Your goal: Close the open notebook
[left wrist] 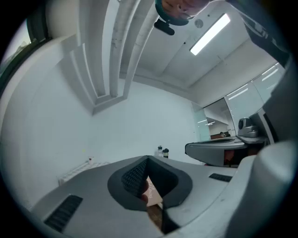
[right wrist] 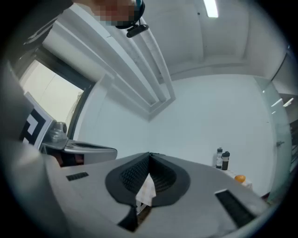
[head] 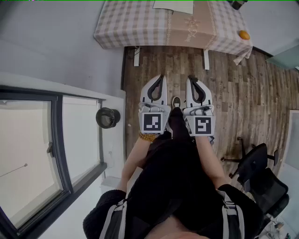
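Note:
The notebook [head: 173,5] shows as a white sheet on the checked tablecloth [head: 126,23] of a table far ahead, cut off by the head view's top edge. My left gripper [head: 160,77] and right gripper [head: 191,78] are held side by side, level, over the wooden floor well short of the table. Both pairs of jaws are shut with nothing between them. In the left gripper view the left gripper [left wrist: 148,159] has its dark pads meeting at the tip. The right gripper [right wrist: 149,154] looks the same in its own view. Neither touches the notebook.
An orange [head: 244,34] lies on the table's right corner, also seen as the orange [right wrist: 239,178] near two dark bottles [right wrist: 222,159]. A window [head: 32,154] and white sill run along the left. A black office chair [head: 261,177] stands at the right.

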